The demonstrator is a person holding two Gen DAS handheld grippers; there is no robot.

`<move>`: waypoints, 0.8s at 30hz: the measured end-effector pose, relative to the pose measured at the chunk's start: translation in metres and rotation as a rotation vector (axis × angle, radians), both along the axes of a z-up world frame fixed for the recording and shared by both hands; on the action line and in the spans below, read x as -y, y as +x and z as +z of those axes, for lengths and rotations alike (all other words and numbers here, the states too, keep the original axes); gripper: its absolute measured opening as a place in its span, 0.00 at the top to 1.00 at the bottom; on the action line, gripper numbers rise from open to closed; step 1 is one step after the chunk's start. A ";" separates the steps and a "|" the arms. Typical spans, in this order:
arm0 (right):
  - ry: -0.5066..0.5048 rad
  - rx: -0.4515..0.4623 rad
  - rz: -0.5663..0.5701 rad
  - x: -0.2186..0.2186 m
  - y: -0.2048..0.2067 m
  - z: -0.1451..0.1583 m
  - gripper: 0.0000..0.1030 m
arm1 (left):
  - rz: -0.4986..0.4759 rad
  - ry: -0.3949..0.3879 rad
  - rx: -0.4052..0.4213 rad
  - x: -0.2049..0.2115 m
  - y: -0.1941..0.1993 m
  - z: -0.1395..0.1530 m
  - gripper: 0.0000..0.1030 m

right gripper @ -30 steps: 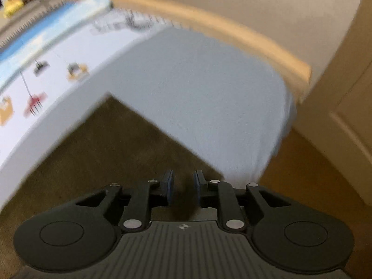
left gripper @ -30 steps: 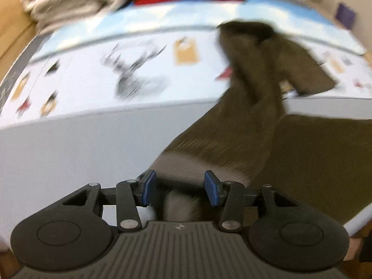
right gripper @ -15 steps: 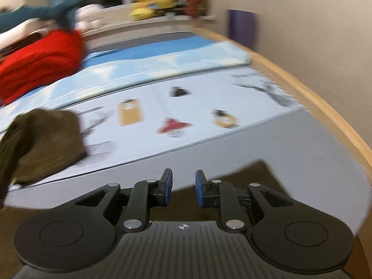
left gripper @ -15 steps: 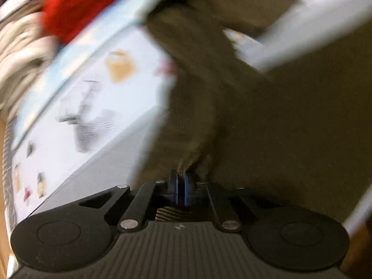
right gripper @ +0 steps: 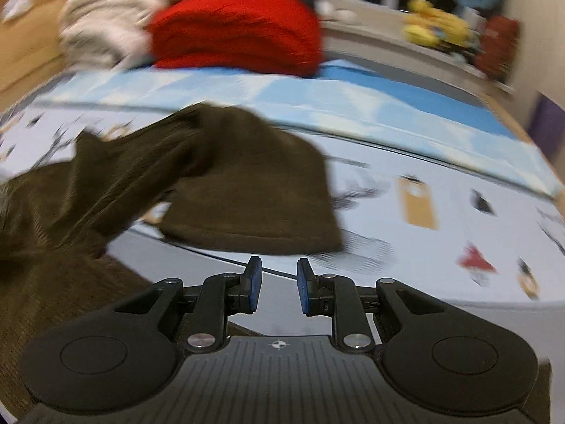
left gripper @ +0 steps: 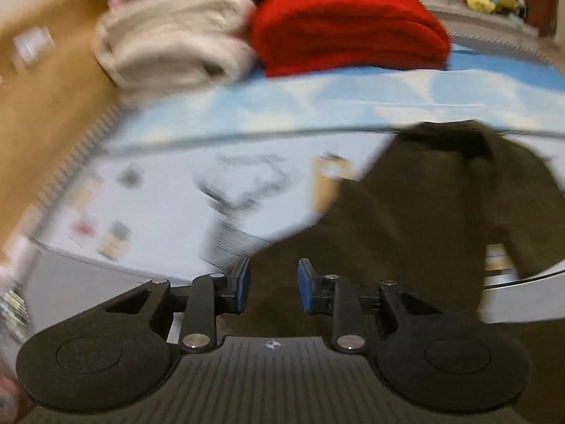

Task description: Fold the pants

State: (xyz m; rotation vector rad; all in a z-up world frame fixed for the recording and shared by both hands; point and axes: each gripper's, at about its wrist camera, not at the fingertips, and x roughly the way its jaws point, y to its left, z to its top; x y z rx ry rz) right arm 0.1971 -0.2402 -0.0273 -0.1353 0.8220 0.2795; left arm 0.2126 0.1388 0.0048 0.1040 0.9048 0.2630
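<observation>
Dark olive-brown pants (left gripper: pixel 423 219) lie rumpled on the printed bed sheet (left gripper: pixel 169 190); one leg is thrown over the rest. My left gripper (left gripper: pixel 273 289) hovers over the near part of the fabric. Its jaws are opening, and the cloth lies beneath the gap with the blue pads (left gripper: pixel 243 288) clear of it. In the right wrist view the pants (right gripper: pixel 229 183) fill the left and centre, with a folded leg end just ahead. My right gripper (right gripper: pixel 279 289) is over the sheet (right gripper: pixel 406 265) just short of that leg end, its jaws opening with nothing between them.
A folded red blanket (left gripper: pixel 346 28) and a cream one (left gripper: pixel 173 46) are stacked at the head of the bed. Yellow plush toys (right gripper: pixel 438 31) sit on a ledge behind. A wooden bed frame (left gripper: pixel 46 106) runs along the left.
The left gripper shut on the pants half a second ago and has since let go. The right gripper swung from the bed's bare corner toward the pants, which now lie before it.
</observation>
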 end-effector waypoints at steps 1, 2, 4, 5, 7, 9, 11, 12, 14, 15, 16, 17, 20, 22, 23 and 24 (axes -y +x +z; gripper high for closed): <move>-0.006 -0.004 0.030 -0.015 0.008 -0.005 0.68 | -0.004 -0.051 -0.020 0.006 0.003 -0.004 0.68; -0.013 -0.006 0.055 -0.028 0.014 -0.010 0.65 | -0.014 -0.096 -0.036 0.012 0.007 -0.008 0.68; -0.048 -0.001 0.115 -0.058 0.028 -0.022 0.57 | -0.034 -0.172 -0.060 0.024 0.015 -0.015 0.68; -0.061 -0.004 0.141 -0.069 0.035 -0.030 0.56 | -0.041 -0.206 -0.068 0.034 0.018 -0.020 0.68; -0.095 -0.013 0.194 -0.092 0.044 -0.045 0.56 | -0.045 -0.265 -0.082 0.050 0.029 -0.029 0.68; -0.127 -0.019 0.233 -0.107 0.052 -0.058 0.56 | -0.033 -0.293 -0.093 0.064 0.037 -0.034 0.68; -0.140 -0.019 0.256 -0.115 0.059 -0.065 0.56 | -0.009 -0.309 -0.105 0.072 0.044 -0.035 0.68; -0.147 -0.017 0.269 -0.120 0.062 -0.068 0.56 | 0.003 -0.321 -0.107 0.073 0.048 -0.037 0.68; -0.159 -0.015 0.296 -0.127 0.065 -0.074 0.56 | 0.022 -0.340 -0.115 0.075 0.056 -0.040 0.67; -0.162 -0.023 0.312 -0.130 0.067 -0.078 0.56 | 0.030 -0.349 -0.120 0.075 0.062 -0.042 0.67; -0.167 -0.033 0.324 -0.132 0.068 -0.081 0.56 | 0.034 -0.356 -0.124 0.076 0.065 -0.043 0.67; -0.177 -0.039 0.332 -0.134 0.070 -0.084 0.56 | 0.036 -0.363 -0.126 0.078 0.071 -0.045 0.66; -0.203 -0.016 0.349 -0.131 0.072 -0.086 0.58 | 0.023 -0.365 -0.135 0.082 0.079 -0.046 0.64; -0.179 -0.017 0.330 -0.122 0.076 -0.083 0.73 | 0.015 -0.360 -0.133 0.083 0.083 -0.046 0.64; -0.150 -0.018 0.317 -0.115 0.079 -0.081 0.80 | 0.013 -0.352 -0.131 0.082 0.085 -0.045 0.64; -0.131 -0.014 0.304 -0.108 0.081 -0.078 0.87 | 0.012 -0.345 -0.130 0.082 0.086 -0.045 0.64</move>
